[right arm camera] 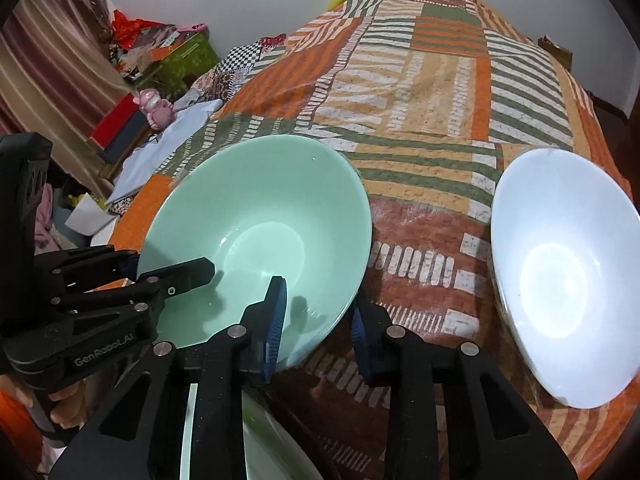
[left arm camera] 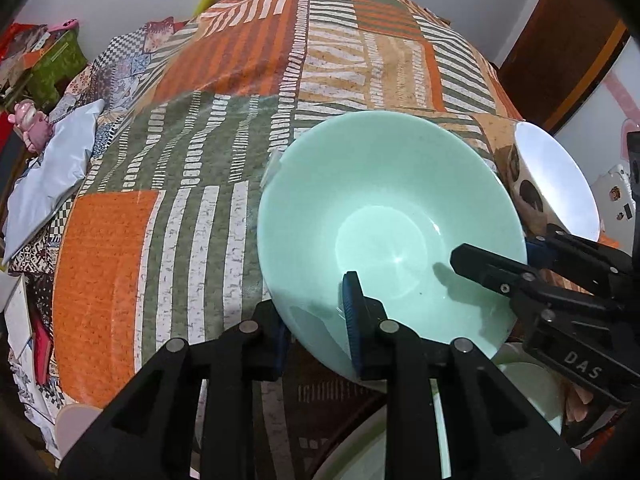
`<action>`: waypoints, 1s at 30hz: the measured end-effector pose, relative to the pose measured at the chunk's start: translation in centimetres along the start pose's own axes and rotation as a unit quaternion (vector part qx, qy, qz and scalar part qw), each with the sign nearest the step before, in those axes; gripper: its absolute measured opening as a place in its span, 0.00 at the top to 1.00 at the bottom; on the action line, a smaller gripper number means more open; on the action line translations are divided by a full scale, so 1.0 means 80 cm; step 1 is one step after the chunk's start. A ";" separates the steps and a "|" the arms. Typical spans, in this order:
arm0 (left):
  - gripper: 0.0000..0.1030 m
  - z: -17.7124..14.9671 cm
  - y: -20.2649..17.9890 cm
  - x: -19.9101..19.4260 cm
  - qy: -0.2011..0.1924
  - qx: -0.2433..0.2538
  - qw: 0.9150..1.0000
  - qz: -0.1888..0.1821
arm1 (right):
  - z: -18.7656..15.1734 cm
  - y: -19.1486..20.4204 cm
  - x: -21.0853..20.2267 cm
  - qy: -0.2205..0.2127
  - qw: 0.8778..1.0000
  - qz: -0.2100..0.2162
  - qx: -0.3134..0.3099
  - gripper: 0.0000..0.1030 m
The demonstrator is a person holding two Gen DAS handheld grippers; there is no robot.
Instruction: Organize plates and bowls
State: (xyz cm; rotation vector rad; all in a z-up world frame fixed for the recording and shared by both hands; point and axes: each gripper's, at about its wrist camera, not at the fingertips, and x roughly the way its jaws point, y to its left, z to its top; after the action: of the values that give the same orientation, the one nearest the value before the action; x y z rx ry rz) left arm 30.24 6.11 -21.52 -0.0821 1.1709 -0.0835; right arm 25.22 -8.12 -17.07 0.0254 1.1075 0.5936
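A glossy mint-green bowl (left arm camera: 392,236), wide-rimmed and empty, sits tilted above the patterned tablecloth (left arm camera: 248,128). The left gripper (left arm camera: 316,320) pinches its near rim; the right gripper (right arm camera: 318,320) clamps the opposite rim. Only the right wrist view shows the whole white bowl (right arm camera: 560,272) resting on the cloth to the right, apart from the green one.

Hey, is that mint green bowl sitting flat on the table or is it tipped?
Tipped. The mint green bowl is tilted with its opening facing the cameras, and the left hand-held gripper and right hand-held gripper each clamp its rim.
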 end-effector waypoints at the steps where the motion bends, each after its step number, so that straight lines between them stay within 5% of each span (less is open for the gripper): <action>1: 0.77 0.000 0.001 -0.001 0.000 -0.001 1.000 -0.003 | 0.000 0.001 -0.001 0.000 1.000 -0.002 -0.002 0.73; 30: 0.77 -0.069 0.012 -0.160 -0.102 -0.012 0.995 -0.017 | -0.019 0.085 -0.109 -0.094 0.995 -0.007 -0.037 0.73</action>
State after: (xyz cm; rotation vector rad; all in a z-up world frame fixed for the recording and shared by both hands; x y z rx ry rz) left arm 20.20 8.30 -12.07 -0.1292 0.9662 -0.0877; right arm 18.25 -6.78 -8.41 0.0093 0.9030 0.6067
